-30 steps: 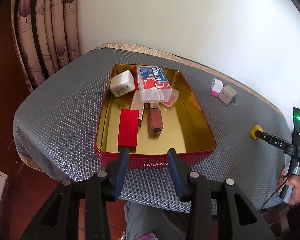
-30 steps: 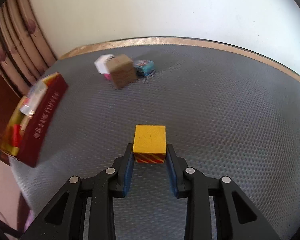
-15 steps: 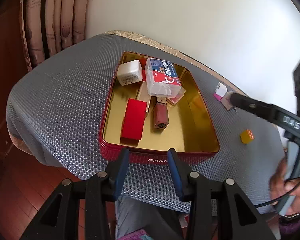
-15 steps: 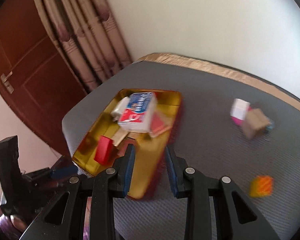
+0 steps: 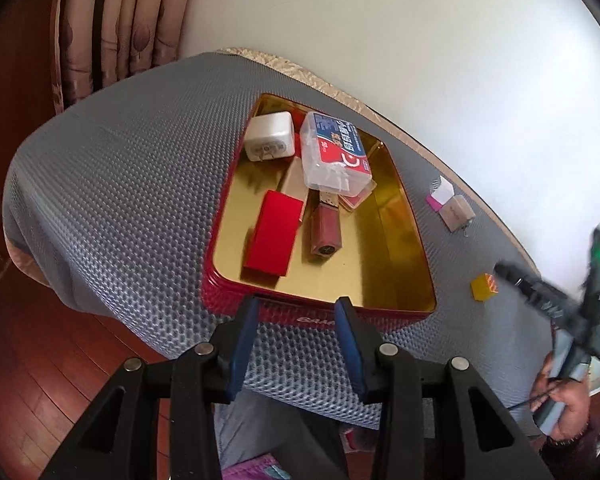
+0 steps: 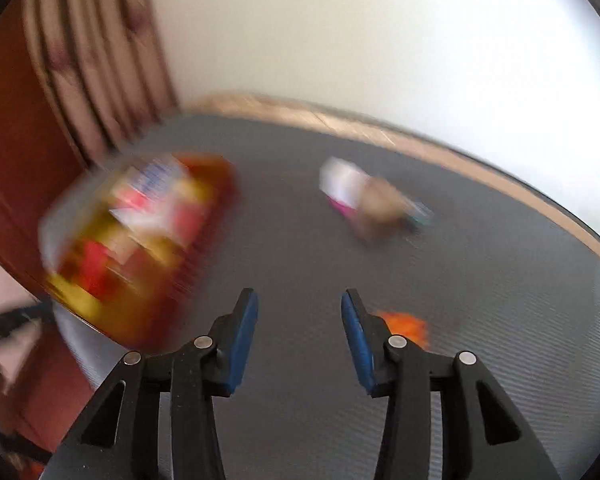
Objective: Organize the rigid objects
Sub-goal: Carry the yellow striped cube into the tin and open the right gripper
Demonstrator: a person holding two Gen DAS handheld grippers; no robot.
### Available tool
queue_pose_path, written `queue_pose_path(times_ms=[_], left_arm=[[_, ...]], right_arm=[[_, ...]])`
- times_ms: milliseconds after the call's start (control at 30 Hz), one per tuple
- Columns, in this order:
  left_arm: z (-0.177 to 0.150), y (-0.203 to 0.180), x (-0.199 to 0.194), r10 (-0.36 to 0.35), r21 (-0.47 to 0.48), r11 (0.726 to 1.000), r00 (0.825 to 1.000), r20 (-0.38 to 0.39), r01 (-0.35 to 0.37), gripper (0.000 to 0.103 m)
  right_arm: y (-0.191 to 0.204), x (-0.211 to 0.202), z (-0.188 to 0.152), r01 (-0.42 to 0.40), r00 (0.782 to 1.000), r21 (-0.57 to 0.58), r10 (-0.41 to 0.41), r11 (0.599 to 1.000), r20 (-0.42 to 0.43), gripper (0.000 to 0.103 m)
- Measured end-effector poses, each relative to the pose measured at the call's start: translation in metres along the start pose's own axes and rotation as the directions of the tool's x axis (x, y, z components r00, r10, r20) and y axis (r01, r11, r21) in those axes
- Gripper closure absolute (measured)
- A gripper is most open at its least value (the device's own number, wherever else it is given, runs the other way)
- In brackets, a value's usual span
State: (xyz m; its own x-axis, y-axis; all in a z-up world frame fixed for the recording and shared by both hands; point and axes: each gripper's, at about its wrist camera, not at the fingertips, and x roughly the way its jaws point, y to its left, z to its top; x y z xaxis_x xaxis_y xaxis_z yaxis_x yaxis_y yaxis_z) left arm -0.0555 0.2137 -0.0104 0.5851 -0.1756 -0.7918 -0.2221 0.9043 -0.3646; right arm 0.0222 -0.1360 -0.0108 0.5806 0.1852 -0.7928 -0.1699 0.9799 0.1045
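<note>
Yellow block [image 5: 484,287] loose on worktop [image 5: 140,184]; right tongs [image 6: 299,312] opening, empty; left tongs [image 5: 296,316] part-open, empty. Hasty, blurred approach may knock it away.

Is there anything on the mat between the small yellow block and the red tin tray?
Nothing visible. Bare grey mat separates the small yellow block from the red tin tray, whose near right corner is free.
</note>
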Motion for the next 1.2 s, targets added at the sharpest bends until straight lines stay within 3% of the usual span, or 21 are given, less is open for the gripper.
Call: queue_pose_path(times_ms=[167, 267, 333, 433, 633, 800, 1000, 1100, 1200], left_arm=[[-0.003, -0.012, -0.001, 0.037, 0.062, 0.997, 0.999, 0.015, -0.038, 0.063], [-0.003, -0.017, 0.001, 0.062, 0.094, 0.993, 0.998, 0.021, -0.064, 0.063], [-0.003, -0.016, 0.004, 0.068, 0.097, 0.993, 0.998, 0.009, -0.069, 0.063], [-0.001, -0.011, 0.004, 0.063, 0.073, 0.995, 0.998, 0.008, -0.064, 0.063], [0.003, -0.007, -0.006, 0.086, 0.048, 0.995, 0.995, 0.052, -0.089, 0.063], [0.001, -0.007, -0.008, 0.110, 0.061, 0.992, 0.992, 0.061, -0.114, 0.063], [0.001, -0.013, -0.012, 0.194, 0.113, 0.972, 0.975, 0.109, -0.206, 0.063], [0.003, -0.012, -0.014, 0.229, 0.115, 0.963, 0.965, 0.131, -0.245, 0.063], [0.005, -0.005, -0.012, 0.226, 0.093, 0.967, 0.967, 0.117, -0.238, 0.063]], right_arm=[[-0.035, 0.039, -0.010, 0.037, 0.997, 0.039, -0.034, 0.999, -0.068, 0.060], [-0.039, 0.060, -0.012, 0.017, 0.994, 0.049, -0.012, 0.999, -0.104, 0.067], [-0.037, 0.058, -0.009, 0.017, 0.996, 0.045, -0.013, 0.999, -0.090, 0.076], [-0.030, 0.037, -0.006, -0.017, 0.999, 0.045, 0.018, 0.999, -0.027, 0.076], [0.032, -0.012, 0.028, -0.190, 0.979, -0.044, 0.193, 0.981, 0.068, 0.076], [0.095, -0.007, 0.059, -0.316, 0.946, -0.106, 0.322, 0.943, 0.045, 0.076], [0.157, 0.022, 0.063, -0.343, 0.939, -0.190, 0.343, 0.920, -0.037, 0.076], [0.169, 0.040, 0.059, -0.338, 0.941, -0.198, 0.331, 0.920, -0.070, 0.076], [0.174, 0.054, 0.056, -0.328, 0.944, -0.204, 0.316, 0.922, -0.092, 0.076]])
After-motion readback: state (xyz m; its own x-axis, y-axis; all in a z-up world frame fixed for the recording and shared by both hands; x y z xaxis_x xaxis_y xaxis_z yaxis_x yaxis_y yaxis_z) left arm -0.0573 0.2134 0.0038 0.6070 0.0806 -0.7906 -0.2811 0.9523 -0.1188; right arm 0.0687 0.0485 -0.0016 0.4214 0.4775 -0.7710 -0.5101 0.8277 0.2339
